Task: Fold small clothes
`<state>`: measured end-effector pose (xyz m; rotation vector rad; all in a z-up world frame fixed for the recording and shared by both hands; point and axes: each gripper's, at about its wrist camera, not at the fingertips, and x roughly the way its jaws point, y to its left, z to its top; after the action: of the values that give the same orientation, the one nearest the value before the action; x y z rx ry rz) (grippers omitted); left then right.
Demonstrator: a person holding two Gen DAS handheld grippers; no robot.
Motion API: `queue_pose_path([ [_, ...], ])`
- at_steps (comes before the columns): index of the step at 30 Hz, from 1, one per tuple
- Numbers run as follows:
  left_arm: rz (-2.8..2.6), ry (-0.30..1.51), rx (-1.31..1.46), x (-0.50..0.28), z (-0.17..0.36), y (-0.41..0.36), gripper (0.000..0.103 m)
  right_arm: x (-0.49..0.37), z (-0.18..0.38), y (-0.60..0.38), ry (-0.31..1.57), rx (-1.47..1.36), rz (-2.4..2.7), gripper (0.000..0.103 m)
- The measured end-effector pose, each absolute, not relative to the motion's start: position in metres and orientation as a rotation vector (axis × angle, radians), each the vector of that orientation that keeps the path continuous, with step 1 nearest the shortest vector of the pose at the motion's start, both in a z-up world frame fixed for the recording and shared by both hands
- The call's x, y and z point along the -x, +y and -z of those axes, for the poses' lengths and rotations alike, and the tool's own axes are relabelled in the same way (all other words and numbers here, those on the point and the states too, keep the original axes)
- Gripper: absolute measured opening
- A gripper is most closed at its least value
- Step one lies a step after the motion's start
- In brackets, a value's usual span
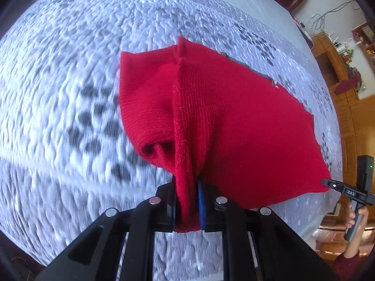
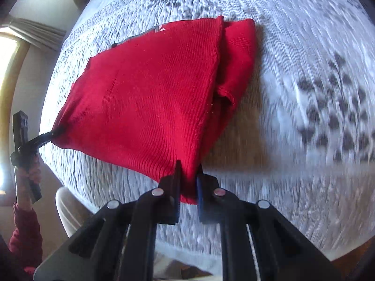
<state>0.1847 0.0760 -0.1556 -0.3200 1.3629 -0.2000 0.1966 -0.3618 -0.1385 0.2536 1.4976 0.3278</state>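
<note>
A red knitted garment hangs stretched between both grippers above a white and grey patterned cloth. My left gripper is shut on one near corner, bunched red fabric filling the gap between its pads. My right gripper is shut on the other near corner of the red garment. The far edge of the garment still lies on the cloth, with a sleeve folded along its side. Each gripper appears in the other's view: the right gripper at the far right, the left gripper at the far left.
The patterned cloth covers a wide surface. A person's hand holds the right gripper's handle; a hand and red sleeve carry the left one. Wooden furniture stands beyond the right edge, and a curtained window is at left.
</note>
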Motion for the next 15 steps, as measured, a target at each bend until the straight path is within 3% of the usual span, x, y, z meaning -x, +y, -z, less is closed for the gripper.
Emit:
queue_pose_path([
  [8, 0.183, 1.329, 0.228, -0.133, 0.170, 0.062, 0.015, -0.154, 0.159, -0.362, 1.497, -0.200, -0.256, 0.011],
  [15, 0.132, 1.294, 0.150, -0.127, 0.196, 0.055, 0.021, -0.144, 0.192, -0.364, 1.474, -0.236, -0.142, 0.020],
])
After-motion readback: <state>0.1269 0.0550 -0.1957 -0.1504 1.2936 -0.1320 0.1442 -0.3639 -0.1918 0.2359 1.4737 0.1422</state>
